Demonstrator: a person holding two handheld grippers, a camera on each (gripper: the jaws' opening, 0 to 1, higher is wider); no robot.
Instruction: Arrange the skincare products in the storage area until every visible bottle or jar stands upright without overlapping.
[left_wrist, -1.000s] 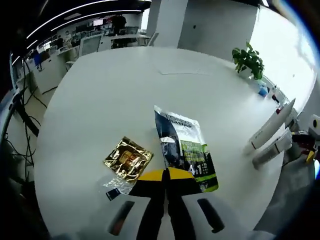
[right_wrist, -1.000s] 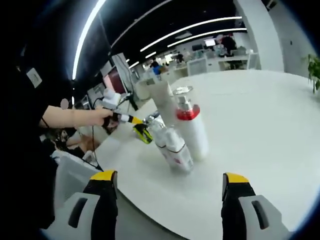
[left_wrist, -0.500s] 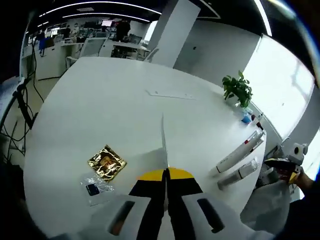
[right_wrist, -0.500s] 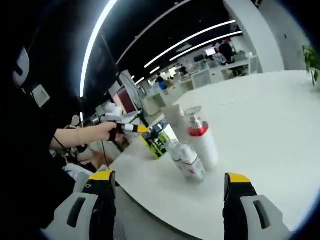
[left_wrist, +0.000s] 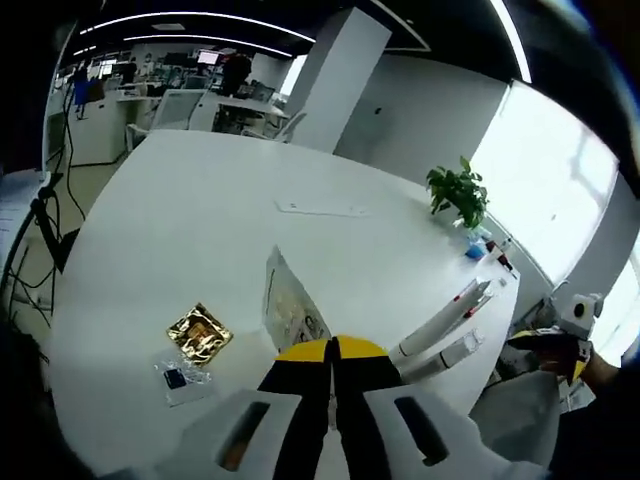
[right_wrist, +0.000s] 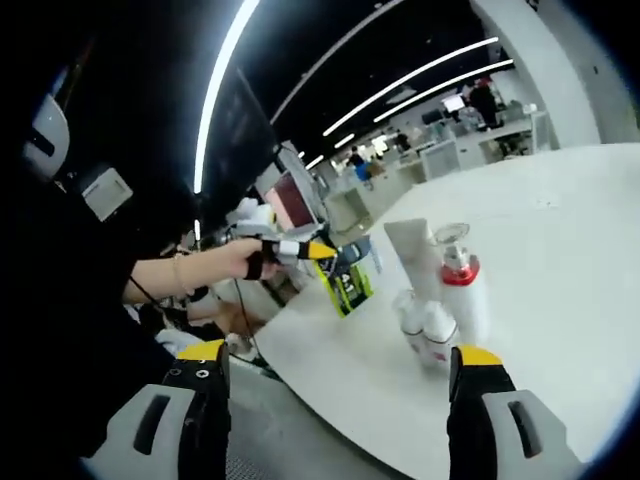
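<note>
Bottles (right_wrist: 440, 320) stand on the worktop (right_wrist: 560, 260); left claw (left_wrist: 331, 352) pinches a sachet (left_wrist: 290, 312); right claw (right_wrist: 340, 365), at 6 o'clock, spread.

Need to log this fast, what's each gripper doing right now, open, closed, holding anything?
Left gripper: shut on the sachet packet, lifted off the table.
Right gripper: open, holding nothing, bottles ahead of it.
</note>
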